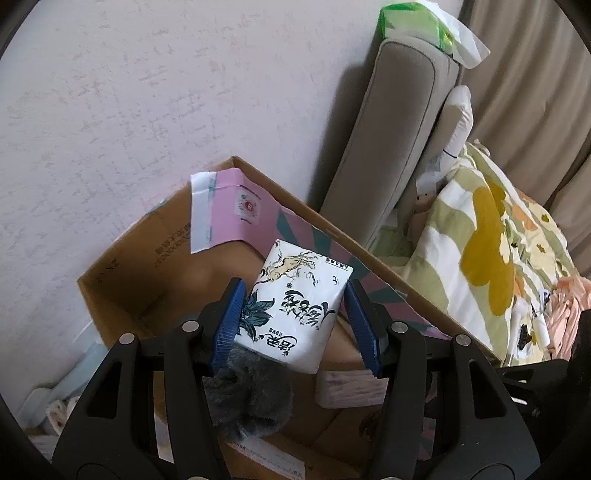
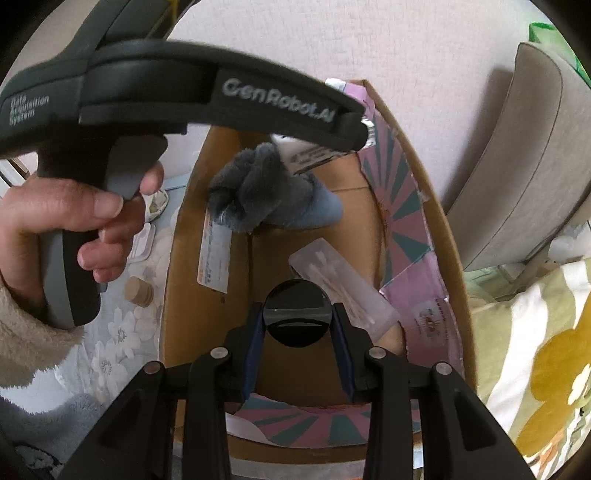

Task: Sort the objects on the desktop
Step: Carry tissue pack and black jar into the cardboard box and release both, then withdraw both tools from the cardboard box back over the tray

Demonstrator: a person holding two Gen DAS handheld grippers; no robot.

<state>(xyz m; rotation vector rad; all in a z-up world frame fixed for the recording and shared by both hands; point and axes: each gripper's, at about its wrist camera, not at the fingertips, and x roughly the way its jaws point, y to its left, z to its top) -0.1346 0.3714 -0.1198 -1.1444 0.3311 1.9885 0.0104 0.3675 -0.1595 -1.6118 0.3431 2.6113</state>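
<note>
A white tissue pack with black brush lettering hangs tilted over an open cardboard box, and my left gripper is shut on it, blue pads against both sides. In the right wrist view a hand holds that left gripper's body above the same box, with the pack's edge showing under it. My right gripper is shut on a round black disc just above the box floor. Inside lie a grey fuzzy slipper and a clear packet of cotton swabs.
A pink printed liner hangs over the box wall. A beige sofa armrest stands right of the box, with a green tissue pack on top. A floral blanket covers the seat. Small round items lie left of the box.
</note>
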